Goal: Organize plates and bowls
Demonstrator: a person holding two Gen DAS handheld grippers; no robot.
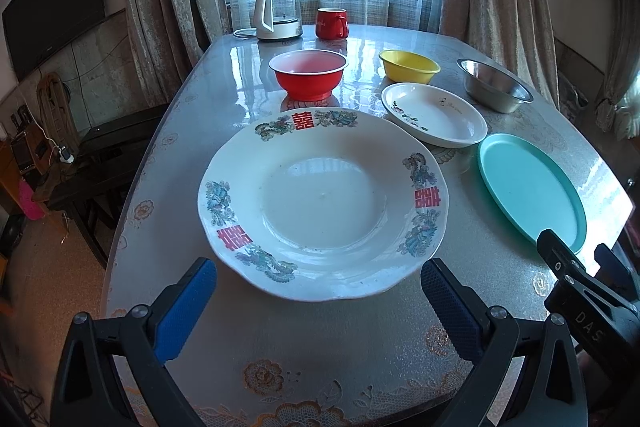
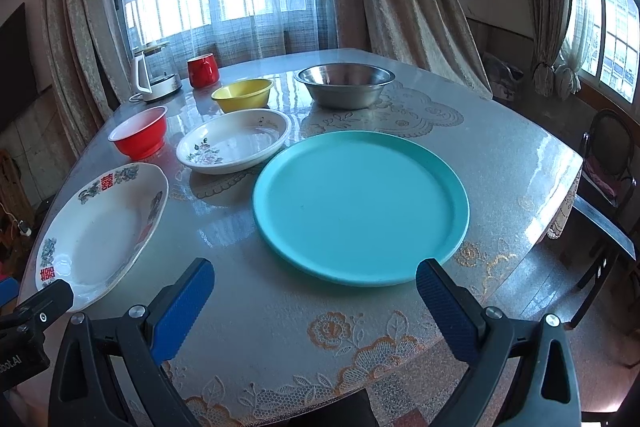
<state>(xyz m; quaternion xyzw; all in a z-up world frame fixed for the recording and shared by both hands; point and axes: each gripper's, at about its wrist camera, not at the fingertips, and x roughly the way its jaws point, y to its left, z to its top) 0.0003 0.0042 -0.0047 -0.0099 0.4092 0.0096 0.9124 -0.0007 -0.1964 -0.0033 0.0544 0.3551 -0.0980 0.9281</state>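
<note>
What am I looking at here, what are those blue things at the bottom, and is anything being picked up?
Those blue pads are the jaws of two hand-held grippers, each carrying its own camera. One picture looks along the left gripper, the other along the right gripper. Both stand open and hold nothing. On the table lie a dragon-patterned plate, a teal plate, a floral dish, a red bowl, a yellow bowl and a steel bowl. A kettle and a red mug stand at the far end.
</note>
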